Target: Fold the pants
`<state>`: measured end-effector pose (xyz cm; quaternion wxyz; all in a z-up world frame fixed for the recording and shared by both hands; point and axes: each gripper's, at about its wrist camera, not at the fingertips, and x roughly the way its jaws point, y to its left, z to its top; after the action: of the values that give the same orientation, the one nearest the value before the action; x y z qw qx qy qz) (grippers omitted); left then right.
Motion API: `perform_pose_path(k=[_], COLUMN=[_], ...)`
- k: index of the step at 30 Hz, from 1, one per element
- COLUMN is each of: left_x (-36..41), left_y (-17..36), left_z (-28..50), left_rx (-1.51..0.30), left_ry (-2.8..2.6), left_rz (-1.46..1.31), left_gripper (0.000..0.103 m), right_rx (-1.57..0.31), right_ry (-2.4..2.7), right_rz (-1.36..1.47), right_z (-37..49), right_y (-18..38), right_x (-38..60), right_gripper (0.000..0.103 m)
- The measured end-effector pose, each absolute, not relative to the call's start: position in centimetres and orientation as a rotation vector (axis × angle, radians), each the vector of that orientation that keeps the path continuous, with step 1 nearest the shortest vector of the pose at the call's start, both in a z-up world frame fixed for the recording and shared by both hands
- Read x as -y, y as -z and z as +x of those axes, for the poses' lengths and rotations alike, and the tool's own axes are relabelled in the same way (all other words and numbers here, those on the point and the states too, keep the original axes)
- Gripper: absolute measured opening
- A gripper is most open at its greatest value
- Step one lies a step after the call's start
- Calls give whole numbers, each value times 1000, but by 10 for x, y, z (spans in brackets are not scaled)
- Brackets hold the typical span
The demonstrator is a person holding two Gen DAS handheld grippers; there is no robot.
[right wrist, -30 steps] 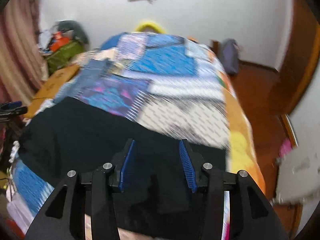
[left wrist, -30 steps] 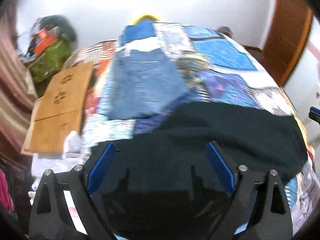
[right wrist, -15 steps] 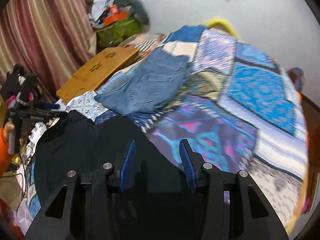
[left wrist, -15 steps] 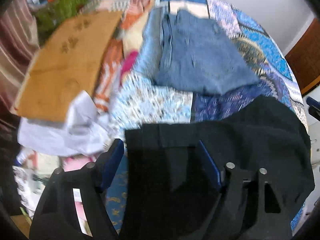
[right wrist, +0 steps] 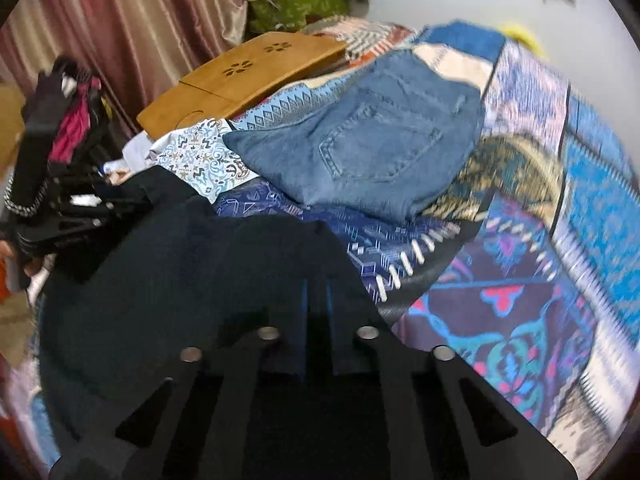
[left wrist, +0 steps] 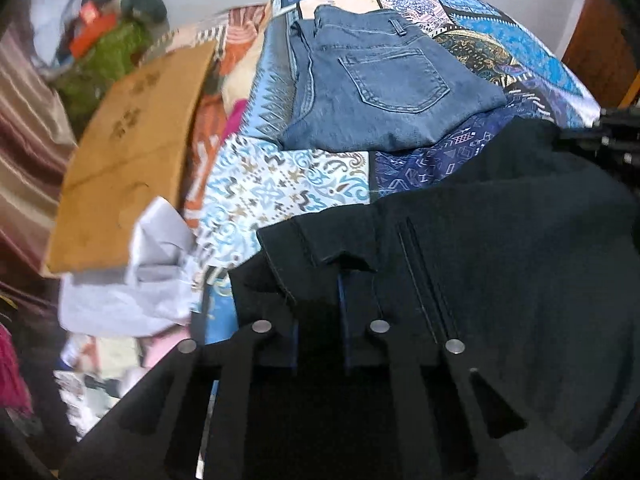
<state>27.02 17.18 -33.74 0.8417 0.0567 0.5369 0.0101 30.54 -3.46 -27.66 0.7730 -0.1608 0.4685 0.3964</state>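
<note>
Black pants (left wrist: 500,248) lie on the near part of a patchwork bedspread (left wrist: 280,188). My left gripper (left wrist: 320,312) is shut on the pants' near left edge, by a folded-over corner. In the right wrist view the same black pants (right wrist: 180,272) spread to the left, and my right gripper (right wrist: 318,312) is shut on their near right edge. The left gripper also shows at the left of the right wrist view (right wrist: 72,208), and part of the right gripper at the right edge of the left wrist view (left wrist: 608,136).
Folded blue jeans (left wrist: 380,92) lie farther back on the bed, also in the right wrist view (right wrist: 372,140). A wooden lap tray (right wrist: 240,76), crumpled white cloth (left wrist: 132,280), a green bag (right wrist: 296,4) and curtains (right wrist: 120,20) are on the left.
Both grippers were open over the black pants and have closed on its near edge. Both views have swung left and down, closer to the cloth.
</note>
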Motion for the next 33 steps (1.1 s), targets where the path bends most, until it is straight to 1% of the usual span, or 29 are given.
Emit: perform_pose_path(k=[3, 7, 10, 11, 13, 14, 15, 16, 17, 18, 23, 26, 28, 29, 30, 32, 33], left_x=[-180, -193, -201, -204, -216, -218, -222, -225, -228, -230, -225, -215, -209, -207, -205, -199, -196], left_y=[337, 340, 333, 328, 310, 305, 296, 292, 288, 286, 306, 323, 334, 335, 336, 332, 329], left_z=[273, 280, 277, 274, 262, 256, 246, 239, 231, 224, 193, 185, 179, 178, 176, 172, 170], left_rx=[-1127, -1150, -1164, -1169, -1149, -1138, -1118, -1107, -1099, -1099, -1193, -1234, -1240, -1238, -1233, -1209, -1192], left_ry=[-50, -42, -53, -50, -38, -43, -52, -55, -55, -53, -15, 3, 2, 4, 7, -29, -31], left_rz=[134, 102, 81, 52, -21, -29, -47, -64, -87, -106, -170, -180, -195, -201, -206, -147, -124], left_gripper=[15, 17, 27, 30, 32, 39, 51, 56, 62, 63, 63, 63, 60, 49, 36, 29, 27], right_rx=[-980, -987, -991, -1002, -1007, -1004, -996, -986, -970, -960, -902, -914, -924, -932, -939, -956, -964], right_ry=[-815, -762, -741, -737, -718, -715, -716, -719, -720, -720, -726, -732, -729, -729, -731, -726, -725], right_rz=[-377, -373, -386, -373, -339, -321, -301, -280, -252, -235, -200, -182, -182, -184, -179, -170, -174], right_z=[311, 319, 317, 317, 312, 308, 303, 296, 287, 281, 230, 200, 186, 177, 170, 159, 154], right_y=[276, 281, 276, 271, 258, 251, 242, 233, 223, 218, 197, 201, 208, 213, 217, 223, 226], right_x=[35, 31, 29, 32, 41, 46, 53, 60, 70, 75, 104, 116, 119, 121, 123, 127, 128], right_gripper=[3, 3, 4, 7, 8, 9, 13, 18, 27, 34, 36, 42, 42, 42, 42, 42, 42])
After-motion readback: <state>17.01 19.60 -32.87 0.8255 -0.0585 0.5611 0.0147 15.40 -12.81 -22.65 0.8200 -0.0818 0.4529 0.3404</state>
